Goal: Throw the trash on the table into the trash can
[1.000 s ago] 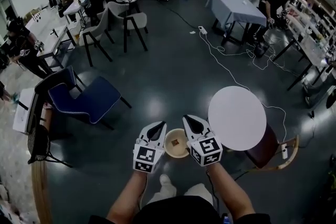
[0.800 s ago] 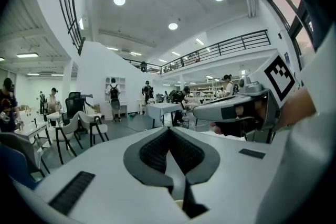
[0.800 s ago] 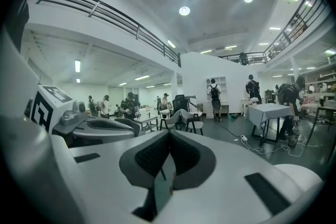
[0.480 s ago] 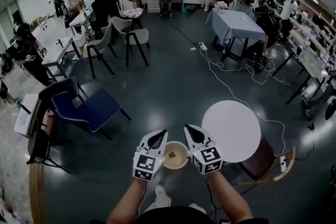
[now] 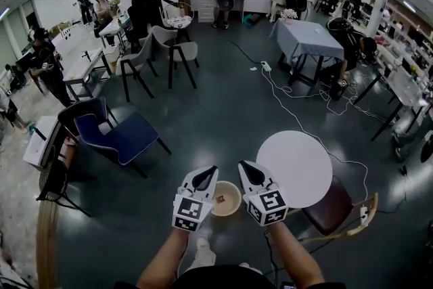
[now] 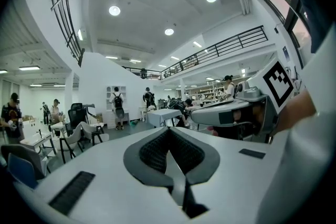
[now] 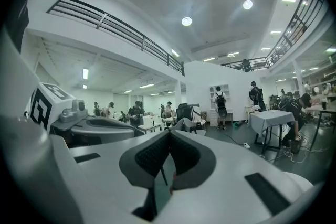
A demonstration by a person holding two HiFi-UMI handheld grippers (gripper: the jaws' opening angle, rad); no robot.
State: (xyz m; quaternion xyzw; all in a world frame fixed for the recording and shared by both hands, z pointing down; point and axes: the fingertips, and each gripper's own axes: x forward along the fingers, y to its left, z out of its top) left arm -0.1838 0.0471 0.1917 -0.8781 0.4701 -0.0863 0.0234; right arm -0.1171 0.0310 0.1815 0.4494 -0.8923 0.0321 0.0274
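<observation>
In the head view my left gripper and right gripper are side by side, low in the middle, pointing away from me. Between them shows a cream round container with a small brown scrap inside. Whether they carry it or it stands lower down, I cannot tell. It is in neither gripper view. The left gripper has its dark pads pressed together in its own view. So does the right gripper. Both point level into the hall.
A white round table stands just right of the right gripper, with a brown chair beside it. A blue chair is at the left. White cables run across the dark floor. People, tables and chairs fill the far hall.
Both grippers and the container between them have sunk a little in the picture, keeping their places relative to each other. More of the far hall shows, and the round table sits lower.
</observation>
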